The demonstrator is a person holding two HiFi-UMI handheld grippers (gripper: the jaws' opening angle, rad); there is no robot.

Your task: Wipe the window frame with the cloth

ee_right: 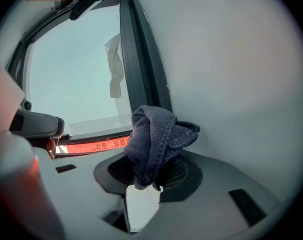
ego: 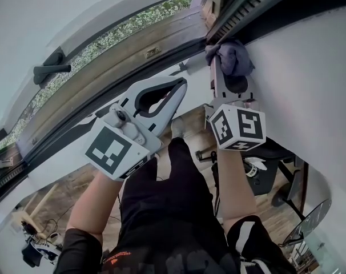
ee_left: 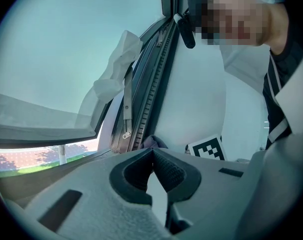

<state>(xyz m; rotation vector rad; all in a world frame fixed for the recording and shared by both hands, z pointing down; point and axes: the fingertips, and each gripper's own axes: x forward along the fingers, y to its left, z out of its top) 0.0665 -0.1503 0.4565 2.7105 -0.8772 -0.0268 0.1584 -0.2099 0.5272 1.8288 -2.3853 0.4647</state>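
A dark grey-blue cloth (ego: 233, 59) is bunched between the jaws of my right gripper (ego: 229, 80), which is shut on it. The cloth presses against the upper corner where the dark window frame (ego: 247, 7) meets the white wall (ego: 310, 84). In the right gripper view the cloth (ee_right: 159, 134) stands up out of the right gripper (ee_right: 149, 176), next to the dark frame upright (ee_right: 139, 69). My left gripper (ego: 176, 90) hovers left of the cloth, shut with nothing in it. In the left gripper view its tips (ee_left: 152, 156) meet, with the cloth (ee_left: 152, 142) just beyond.
A dark window handle (ego: 50, 68) sticks out at the far left on the open sash. A metal stay (ee_left: 127, 109) and white protective film (ee_left: 114, 74) hang by the toothed frame track (ee_left: 151, 94). An office chair (ego: 270, 164) and a round glass table (ego: 310, 221) stand on the floor below.
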